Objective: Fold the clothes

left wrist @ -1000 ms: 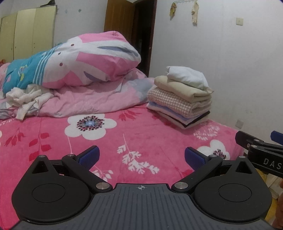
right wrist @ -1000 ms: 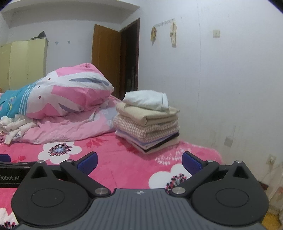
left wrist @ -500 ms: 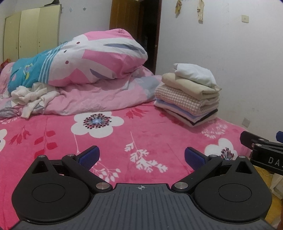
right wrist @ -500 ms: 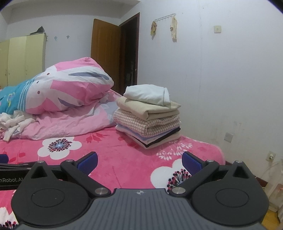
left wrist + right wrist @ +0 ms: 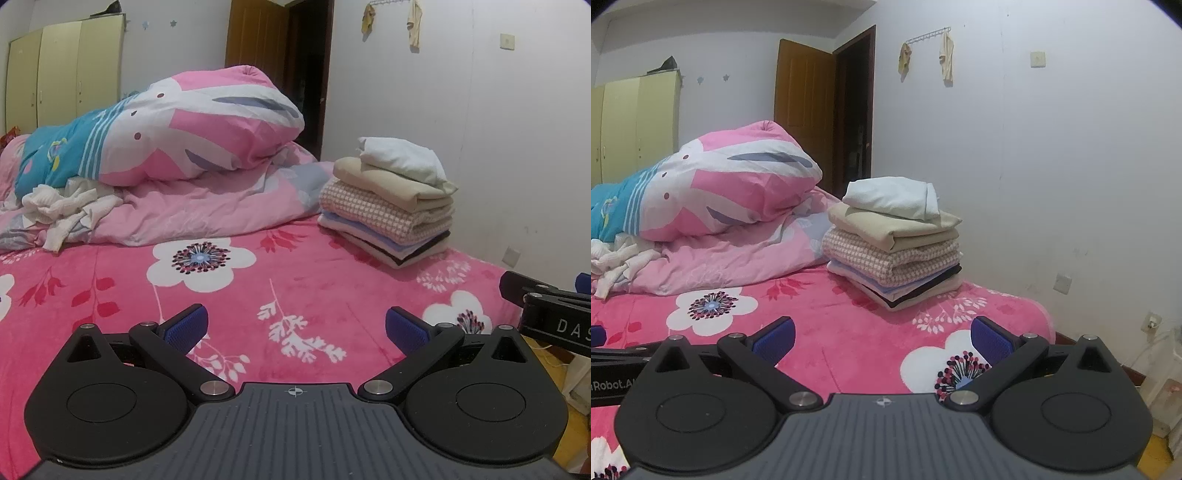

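Resting on plush floral blanket (image 5: 258, 295): neat folded stack (image 5: 388, 206).

Lighting: even indoor light, moderately bright, bluish cast on the wall (image 5: 1052, 155); source out of frame. Shadows: soft, beneath the folded stack (image 5: 894, 243) and quilt (image 5: 192, 125). Glare: small highlights on gripper rivets only. Focus: sharp centre, slight softness far back. Distortion: strong fisheye bowing, dark vignette in upper corners.

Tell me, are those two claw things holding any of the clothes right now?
No. The left gripper and the right gripper both stand open with only the pink bedspread beyond them. The folded stack sits untouched.
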The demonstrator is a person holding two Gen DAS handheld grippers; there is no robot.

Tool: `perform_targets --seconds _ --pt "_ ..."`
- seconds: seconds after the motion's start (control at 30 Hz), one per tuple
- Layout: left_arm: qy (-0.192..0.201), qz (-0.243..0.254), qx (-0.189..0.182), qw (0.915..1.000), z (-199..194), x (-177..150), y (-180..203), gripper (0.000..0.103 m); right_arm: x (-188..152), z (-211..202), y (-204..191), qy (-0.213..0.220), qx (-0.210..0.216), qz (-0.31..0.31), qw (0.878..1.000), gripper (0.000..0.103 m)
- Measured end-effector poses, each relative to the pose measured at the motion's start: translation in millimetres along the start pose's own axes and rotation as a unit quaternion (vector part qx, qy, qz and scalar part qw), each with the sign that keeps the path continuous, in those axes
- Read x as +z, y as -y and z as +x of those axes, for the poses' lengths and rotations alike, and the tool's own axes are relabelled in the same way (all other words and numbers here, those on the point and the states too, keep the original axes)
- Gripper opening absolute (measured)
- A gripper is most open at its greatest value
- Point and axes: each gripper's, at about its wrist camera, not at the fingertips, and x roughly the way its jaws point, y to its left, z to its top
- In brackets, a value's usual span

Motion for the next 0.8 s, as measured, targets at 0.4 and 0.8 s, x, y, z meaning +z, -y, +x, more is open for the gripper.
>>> perform_targets --seconds 0.4,0.8 --pt "0.001 0.0 -0.006 1.0 0 1 3 0.103 0 -3 0 -0.001 -0.005 -0.001 1.0 0.103" --pt "0.006 0.006 -0.021 0.9997 4 6 18 0.103 2 -5 16 0.004 -0.027 0.007 1.0 0.103"
